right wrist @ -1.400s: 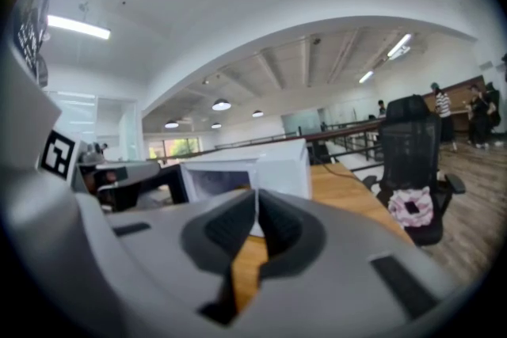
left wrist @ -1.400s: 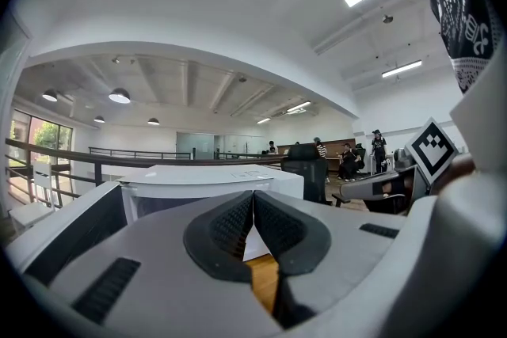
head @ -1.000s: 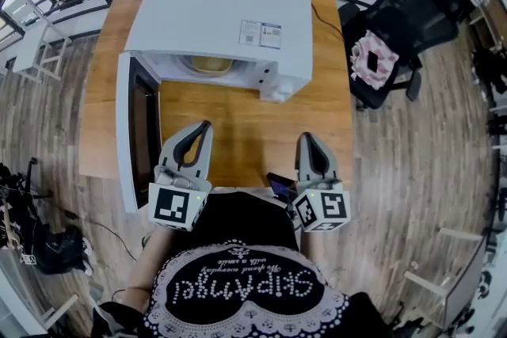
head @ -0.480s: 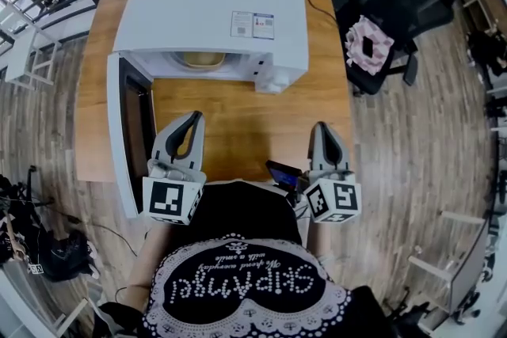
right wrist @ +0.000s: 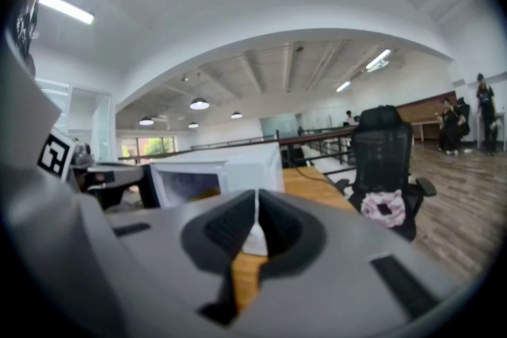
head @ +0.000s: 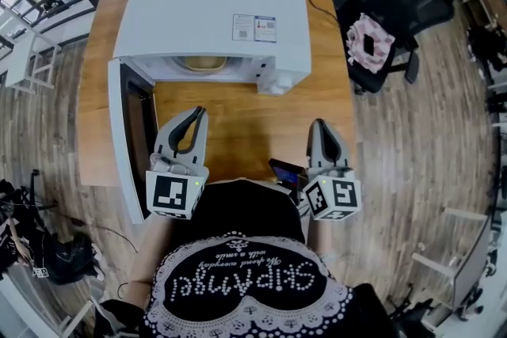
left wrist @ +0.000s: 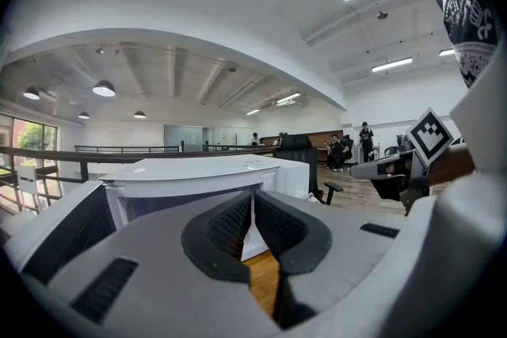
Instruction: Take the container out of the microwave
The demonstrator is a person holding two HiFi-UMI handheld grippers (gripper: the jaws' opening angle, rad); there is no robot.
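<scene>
The pale tan container (head: 203, 62) sits inside the white box-shaped microwave (head: 214, 8), at the back of the wooden worktop (head: 238, 123). Only its near edge shows in the head view: a smooth, shallow curve that bulges towards the person and runs left to right across the middle of the cavity mouth. The rest lies under the microwave's top, so its full shape, its long axis and which way it faces cannot be told. The microwave's dark-windowed door (head: 131, 134) stands swung open to the left, reaching out along the worktop's edge.

The grey left gripper (head: 197, 113) hovers over the worktop just beside the open door, pointing towards the cavity, with its jaws pressed together and nothing between them. The grey right gripper (head: 318, 125) hovers well apart from it on the right, its jaws likewise closed on nothing. A black office chair (head: 392, 8) carrying a pink cloth (head: 366, 43) stands to the right of the worktop.
</scene>
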